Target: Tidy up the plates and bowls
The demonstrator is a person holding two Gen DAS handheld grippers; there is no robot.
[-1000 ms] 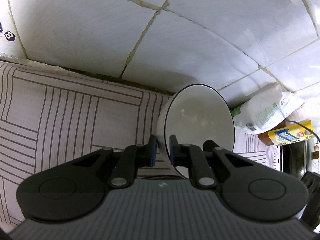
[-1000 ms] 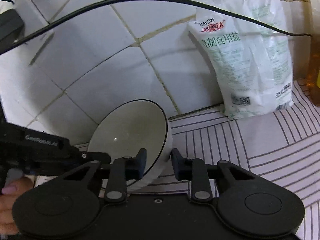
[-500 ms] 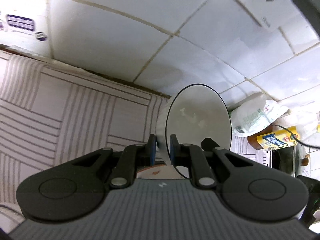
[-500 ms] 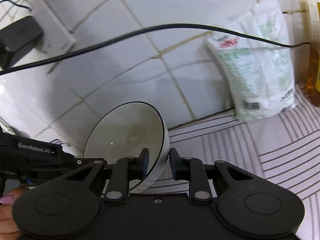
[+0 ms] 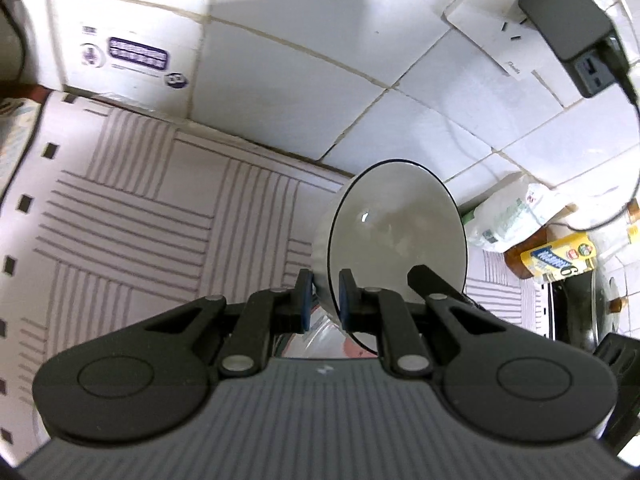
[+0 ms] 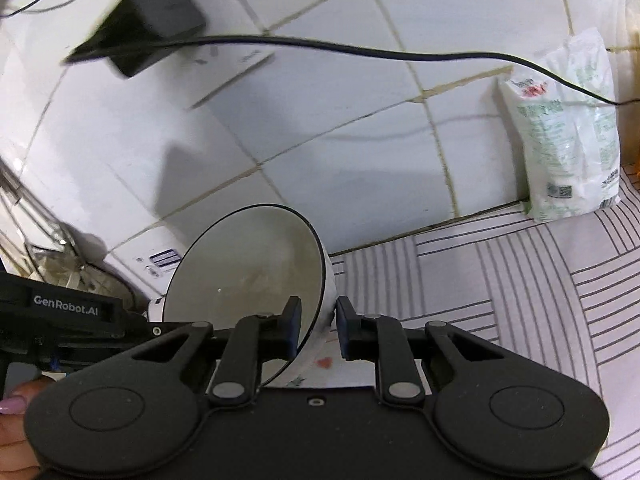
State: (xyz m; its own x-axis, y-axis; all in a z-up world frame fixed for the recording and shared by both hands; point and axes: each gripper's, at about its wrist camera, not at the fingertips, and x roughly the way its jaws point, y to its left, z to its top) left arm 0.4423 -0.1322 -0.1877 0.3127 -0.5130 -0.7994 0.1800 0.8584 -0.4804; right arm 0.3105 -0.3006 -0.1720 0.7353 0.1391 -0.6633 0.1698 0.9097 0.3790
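Note:
One white bowl with a thin black rim is held by both grippers above the striped counter. In the left wrist view the bowl [image 5: 396, 236] stands on edge and my left gripper [image 5: 324, 296] is shut on its rim. In the right wrist view the same bowl [image 6: 252, 272] tilts left and my right gripper [image 6: 316, 320] is shut on the opposite side of its rim. The left gripper's body [image 6: 68, 320] shows at the left edge of the right wrist view.
A white tiled wall [image 5: 304, 92] stands close behind. A black power adapter [image 5: 572, 20] with a cable [image 6: 360, 50] hangs on a wall socket. A white salt bag [image 6: 568, 132] leans on the wall at right. A yellow-labelled bottle [image 5: 556, 260] and a dark pan [image 5: 592, 316] stand far right.
Both grippers have risen with the bowl between them. The counter and the salt bag have dropped away, and the wall socket and adapter have come into view.

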